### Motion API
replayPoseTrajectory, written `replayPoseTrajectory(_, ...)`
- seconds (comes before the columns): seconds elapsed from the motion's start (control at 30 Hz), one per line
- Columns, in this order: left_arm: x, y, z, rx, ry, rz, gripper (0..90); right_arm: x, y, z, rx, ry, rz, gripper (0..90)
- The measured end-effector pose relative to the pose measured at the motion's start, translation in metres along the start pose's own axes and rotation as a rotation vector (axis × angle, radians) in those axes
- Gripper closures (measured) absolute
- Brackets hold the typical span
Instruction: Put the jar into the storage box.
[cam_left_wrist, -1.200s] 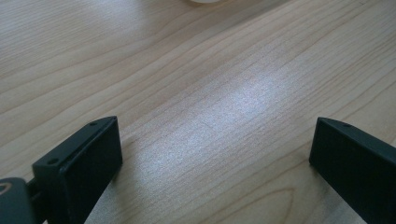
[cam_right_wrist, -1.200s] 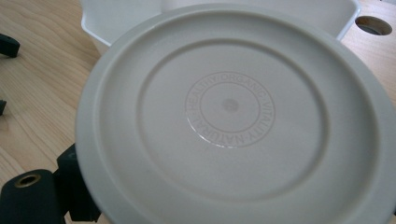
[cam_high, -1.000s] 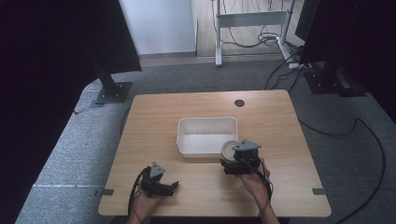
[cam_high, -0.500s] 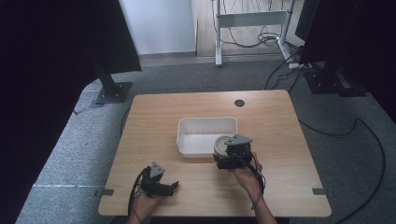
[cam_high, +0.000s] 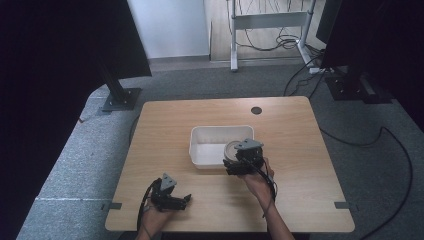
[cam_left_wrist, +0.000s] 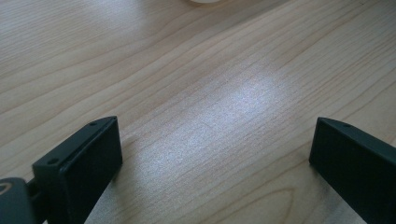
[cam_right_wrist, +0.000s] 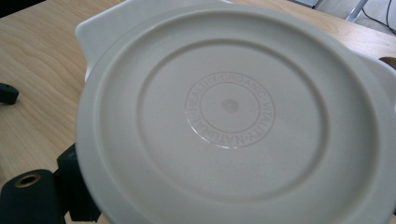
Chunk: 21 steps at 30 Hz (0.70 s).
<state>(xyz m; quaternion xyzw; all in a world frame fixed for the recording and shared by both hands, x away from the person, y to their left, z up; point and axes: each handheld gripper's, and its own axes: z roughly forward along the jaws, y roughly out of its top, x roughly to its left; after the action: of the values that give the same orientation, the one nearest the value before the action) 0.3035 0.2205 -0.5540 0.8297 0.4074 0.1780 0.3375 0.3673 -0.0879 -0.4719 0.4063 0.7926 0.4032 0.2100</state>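
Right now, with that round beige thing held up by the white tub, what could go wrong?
The right gripper grips the round beige plastic dish at its edge, so it might tip or slip. It hangs over the near rim of the white rectangular tub and could knock it. The left gripper rests open, too far to help.

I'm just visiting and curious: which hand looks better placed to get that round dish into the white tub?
The right. Its tongs hold the round dish at the white tub's near edge. The left tongs sit open over bare table, nearer the front edge, away from the tub.
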Motion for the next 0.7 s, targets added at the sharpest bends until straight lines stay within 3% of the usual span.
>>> replayPoseTrajectory(0.7,0.0,0.0,0.0,-0.001,0.0,0.001,2.1,-0.002,0.013,0.026,-0.02,-0.019,0.016,9.2)
